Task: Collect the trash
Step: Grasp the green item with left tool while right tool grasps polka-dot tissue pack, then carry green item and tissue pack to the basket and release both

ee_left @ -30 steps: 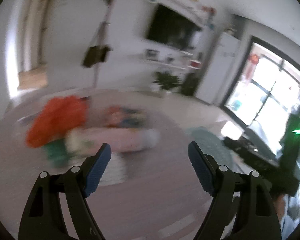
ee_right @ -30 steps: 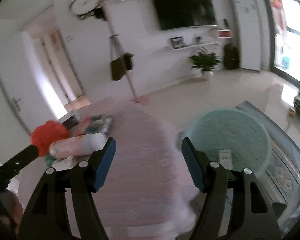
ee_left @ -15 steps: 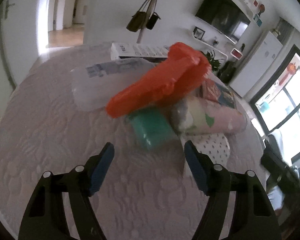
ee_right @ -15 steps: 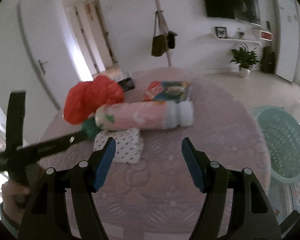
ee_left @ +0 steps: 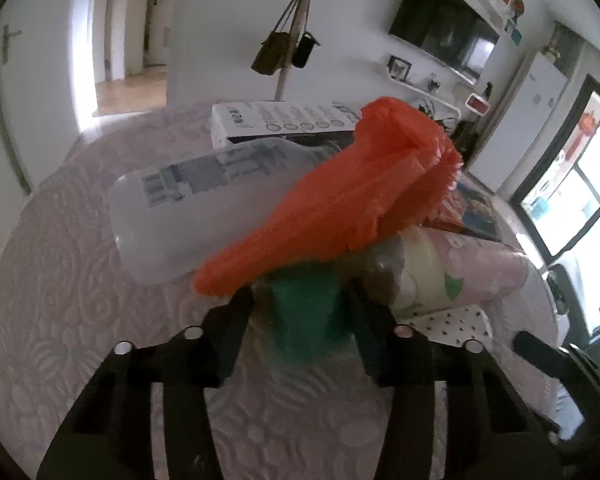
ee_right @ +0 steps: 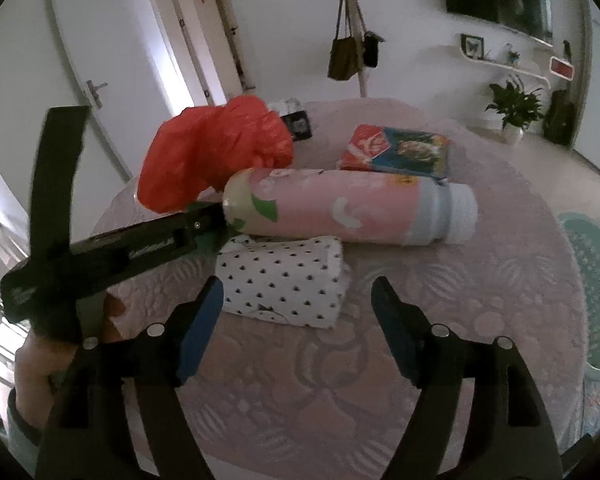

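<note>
The green packet [ee_left: 306, 320] is being closed on by the left tongs [ee_left: 300, 312], while the right tongs [ee_right: 296, 312], held wide, are lined up for the dotted tissue pack [ee_right: 280, 284].

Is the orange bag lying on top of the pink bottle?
Touching. In the left wrist view the orange bag drapes over the end of the pink bottle with no gap between them; in the right wrist view it rests against that end too.

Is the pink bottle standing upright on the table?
No, the pink bottle lies on its side on the table, behind the dotted packet.
</note>
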